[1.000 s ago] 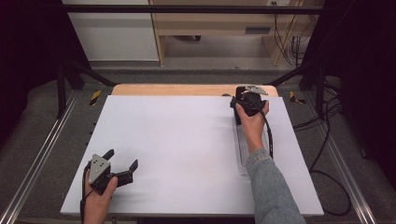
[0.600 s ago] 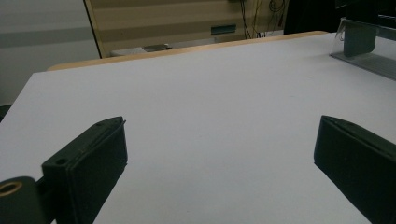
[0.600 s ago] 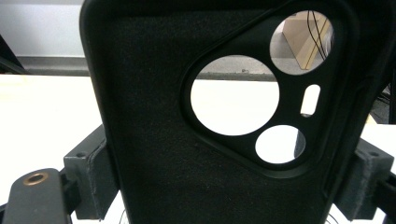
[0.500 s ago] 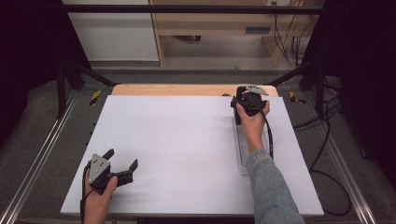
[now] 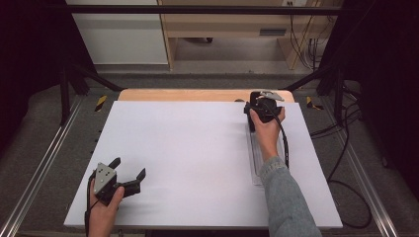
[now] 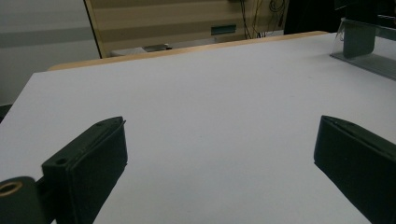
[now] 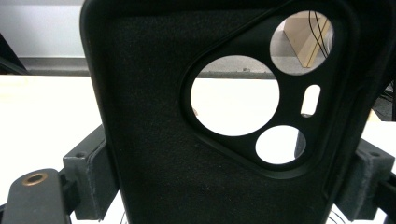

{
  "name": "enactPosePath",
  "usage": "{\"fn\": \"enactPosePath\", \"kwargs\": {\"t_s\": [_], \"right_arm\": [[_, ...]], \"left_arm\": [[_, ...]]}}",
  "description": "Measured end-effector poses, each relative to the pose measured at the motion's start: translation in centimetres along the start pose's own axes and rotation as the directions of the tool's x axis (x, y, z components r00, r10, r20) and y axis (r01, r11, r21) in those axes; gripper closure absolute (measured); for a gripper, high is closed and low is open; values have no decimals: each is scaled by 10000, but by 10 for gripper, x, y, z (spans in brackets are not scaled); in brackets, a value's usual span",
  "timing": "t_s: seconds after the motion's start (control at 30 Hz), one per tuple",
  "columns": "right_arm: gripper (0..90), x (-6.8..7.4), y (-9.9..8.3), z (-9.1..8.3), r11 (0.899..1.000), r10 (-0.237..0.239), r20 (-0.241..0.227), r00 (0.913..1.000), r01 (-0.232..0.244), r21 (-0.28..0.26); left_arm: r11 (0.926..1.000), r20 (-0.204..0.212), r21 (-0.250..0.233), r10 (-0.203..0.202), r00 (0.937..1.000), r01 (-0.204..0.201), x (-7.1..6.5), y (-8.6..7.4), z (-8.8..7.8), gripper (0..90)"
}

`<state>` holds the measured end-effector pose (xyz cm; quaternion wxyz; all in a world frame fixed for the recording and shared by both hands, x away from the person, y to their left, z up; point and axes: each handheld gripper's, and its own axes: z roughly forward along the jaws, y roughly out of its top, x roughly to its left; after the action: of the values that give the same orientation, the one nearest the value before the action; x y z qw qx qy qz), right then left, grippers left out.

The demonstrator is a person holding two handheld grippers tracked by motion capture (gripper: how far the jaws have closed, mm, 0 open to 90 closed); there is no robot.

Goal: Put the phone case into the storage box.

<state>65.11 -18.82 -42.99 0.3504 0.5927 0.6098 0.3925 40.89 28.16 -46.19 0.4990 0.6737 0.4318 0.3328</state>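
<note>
Right tongs clamp a black phone case by its two sides at the board's far right corner, above the clear tray. Left tongs idle, jaws wide and empty, at the board's near left corner. Case looks picked up; placing it remains.

A matt black phone case with a felt-like lining is seen centre frame; the table is smooth matt white.
</note>
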Motion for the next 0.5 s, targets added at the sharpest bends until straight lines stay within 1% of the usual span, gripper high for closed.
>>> {"fn": "enactPosePath", "kwargs": {"t_s": [0.27,0.33,0.5], "right_arm": [[125,0,0,0,10000,25,-27,10000,-25,35],[124,0,0,0,10000,29,-30,10000,-29,23],[124,0,0,0,10000,29,-65,10000,-29,9]], "left_arm": [[10000,-3,-11,-29,10000,29,0,0,0,27],[10000,11,21,37,10000,-37,0,0,0,27],[10000,14,35,32,10000,-32,0,0,0,27]]}}
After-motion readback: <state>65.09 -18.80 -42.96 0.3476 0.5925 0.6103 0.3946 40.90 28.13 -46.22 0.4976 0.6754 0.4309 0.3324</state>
